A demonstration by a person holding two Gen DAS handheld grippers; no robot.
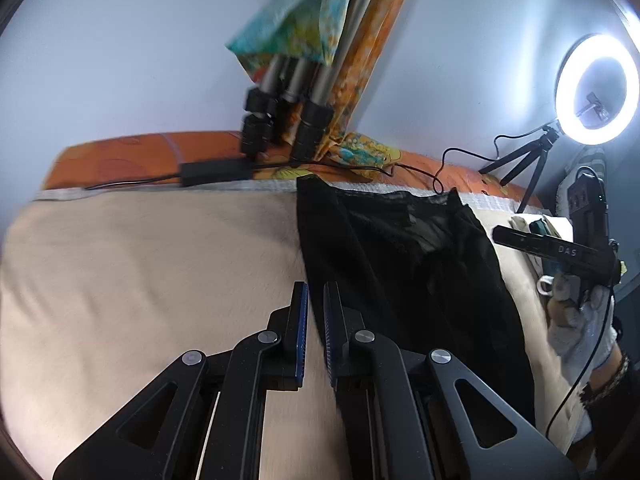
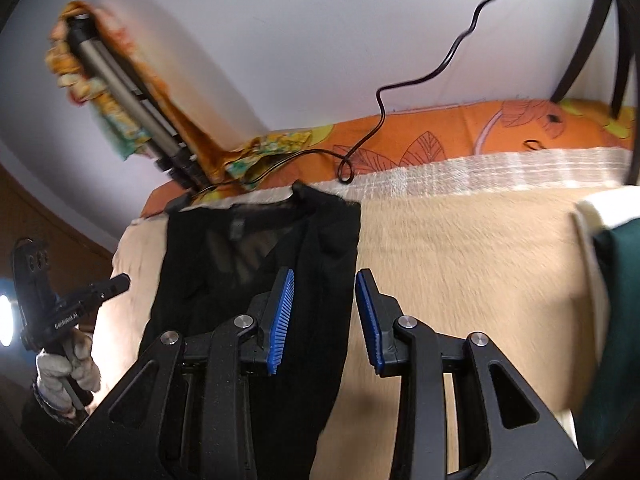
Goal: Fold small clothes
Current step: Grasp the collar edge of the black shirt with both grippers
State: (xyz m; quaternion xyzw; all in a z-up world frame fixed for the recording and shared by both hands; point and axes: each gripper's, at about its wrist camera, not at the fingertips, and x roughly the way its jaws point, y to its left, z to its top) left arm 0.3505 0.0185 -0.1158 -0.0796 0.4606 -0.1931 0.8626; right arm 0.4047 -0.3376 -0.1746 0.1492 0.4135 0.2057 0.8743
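A black garment (image 1: 400,260) lies spread flat on a beige blanket (image 1: 140,280), its sheer neck end toward the wall. My left gripper (image 1: 316,286) hovers at the garment's left edge, its blue pads nearly together and nothing visibly pinched between them. In the right wrist view the same garment (image 2: 240,248) fills the left half. My right gripper (image 2: 325,272) stands open above its right edge, one finger over the black cloth and the other over the blanket (image 2: 460,260). Gloved hands (image 1: 580,332) (image 2: 64,364) hold both grippers.
A tripod wrapped in patterned cloth (image 1: 288,92) leans on the wall behind the bed. A lit ring light (image 1: 596,88) stands at the right. A black adapter (image 1: 216,170) and a cable (image 2: 380,112) lie on the orange sheet (image 2: 520,128). Folded green and white clothes (image 2: 612,280) lie at the far right.
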